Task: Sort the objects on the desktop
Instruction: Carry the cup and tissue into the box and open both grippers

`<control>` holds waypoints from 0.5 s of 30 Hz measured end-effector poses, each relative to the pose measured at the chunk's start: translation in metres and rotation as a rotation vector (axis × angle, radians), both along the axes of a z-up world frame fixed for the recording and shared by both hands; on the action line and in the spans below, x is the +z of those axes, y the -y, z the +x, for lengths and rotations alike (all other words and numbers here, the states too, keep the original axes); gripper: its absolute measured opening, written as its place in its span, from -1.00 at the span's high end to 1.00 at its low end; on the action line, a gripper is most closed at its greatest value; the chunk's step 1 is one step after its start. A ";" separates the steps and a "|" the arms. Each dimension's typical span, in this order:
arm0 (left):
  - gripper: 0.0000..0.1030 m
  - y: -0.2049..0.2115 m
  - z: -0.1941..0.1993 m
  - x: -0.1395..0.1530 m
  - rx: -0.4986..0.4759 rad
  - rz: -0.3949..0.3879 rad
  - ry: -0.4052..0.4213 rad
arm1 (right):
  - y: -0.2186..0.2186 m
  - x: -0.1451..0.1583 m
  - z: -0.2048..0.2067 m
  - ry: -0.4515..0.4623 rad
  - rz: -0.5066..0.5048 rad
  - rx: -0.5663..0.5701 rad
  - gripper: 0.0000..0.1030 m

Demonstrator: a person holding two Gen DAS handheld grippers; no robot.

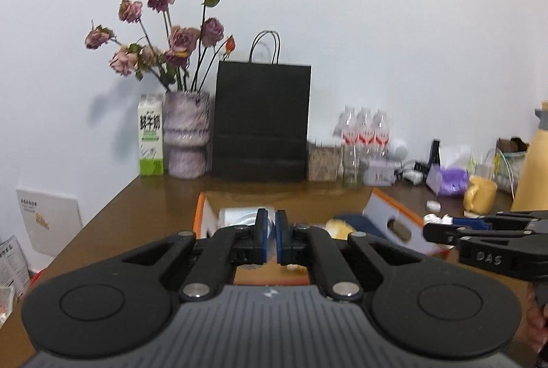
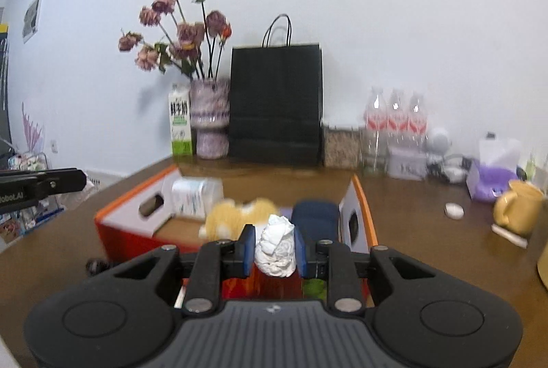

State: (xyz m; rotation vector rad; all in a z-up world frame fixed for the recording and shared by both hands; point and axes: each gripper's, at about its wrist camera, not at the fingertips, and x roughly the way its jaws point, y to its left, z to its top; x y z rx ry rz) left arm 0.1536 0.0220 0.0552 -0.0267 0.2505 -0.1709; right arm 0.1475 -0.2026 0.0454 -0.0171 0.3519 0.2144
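Observation:
My right gripper (image 2: 275, 250) is shut on a crumpled white paper ball (image 2: 277, 248), held above the near edge of an open orange cardboard box (image 2: 118, 227). Inside the box lie a white canister (image 2: 195, 197) on its side, a yellow plush toy (image 2: 236, 217) and a dark blue pouch (image 2: 315, 217). My left gripper (image 1: 272, 236) is shut with nothing between its blue pads, hovering over the same box (image 1: 394, 217). In the left wrist view the right gripper (image 1: 435, 226) enters from the right with the white paper (image 1: 436, 218) at its tip.
At the back of the brown desk (image 2: 411, 231) stand a milk carton (image 2: 179, 125), a vase of dried roses (image 2: 209, 118), a black paper bag (image 2: 275, 104) and water bottles (image 2: 395, 125). A yellow mug (image 2: 517, 208), a purple tissue pack (image 2: 493, 183) and a small white cap (image 2: 454, 210) sit right.

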 end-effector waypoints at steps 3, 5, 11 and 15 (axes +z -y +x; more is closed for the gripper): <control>0.90 0.009 0.027 0.001 -0.003 -0.009 -0.004 | -0.003 0.008 0.029 0.014 0.005 0.001 0.56; 0.90 0.012 0.046 -0.002 -0.003 -0.017 -0.019 | -0.006 0.009 0.049 0.007 0.008 0.002 0.56; 0.90 0.013 0.102 -0.027 0.026 -0.048 -0.091 | -0.012 -0.006 0.108 -0.044 0.034 0.003 0.56; 0.90 0.009 0.120 -0.047 0.041 -0.051 -0.141 | -0.010 -0.022 0.135 -0.063 0.062 -0.002 0.56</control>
